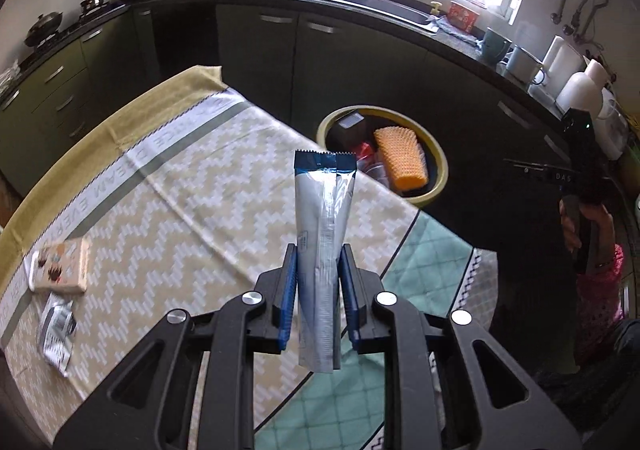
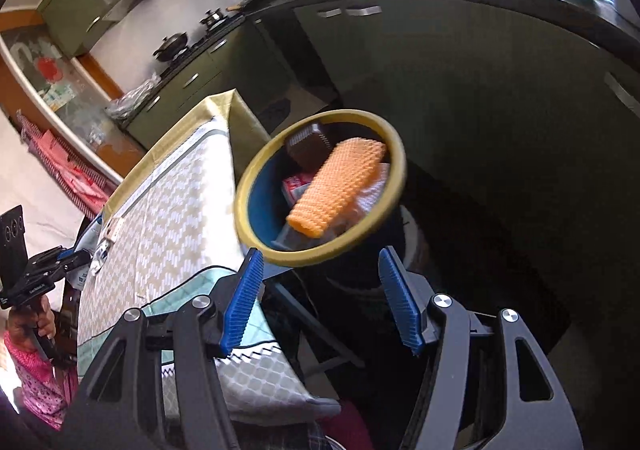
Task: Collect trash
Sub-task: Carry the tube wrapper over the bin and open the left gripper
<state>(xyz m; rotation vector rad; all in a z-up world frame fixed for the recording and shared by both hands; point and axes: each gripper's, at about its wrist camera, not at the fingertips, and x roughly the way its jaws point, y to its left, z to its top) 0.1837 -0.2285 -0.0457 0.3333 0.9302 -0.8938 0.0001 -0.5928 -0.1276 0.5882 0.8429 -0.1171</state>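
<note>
My left gripper is shut on a silver and blue wrapper and holds it upright above the table's right part. The yellow-rimmed trash bin stands on the floor beyond the table's far right edge, with an orange foam net and other trash inside. My right gripper is open and empty, hovering just before the bin's rim. A small printed box and a crumpled silver wrapper lie on the table at the left.
The table has a patterned beige cloth and a green mat at its right end. Dark kitchen cabinets with a sink and counter run behind the bin. The right gripper shows at the right edge.
</note>
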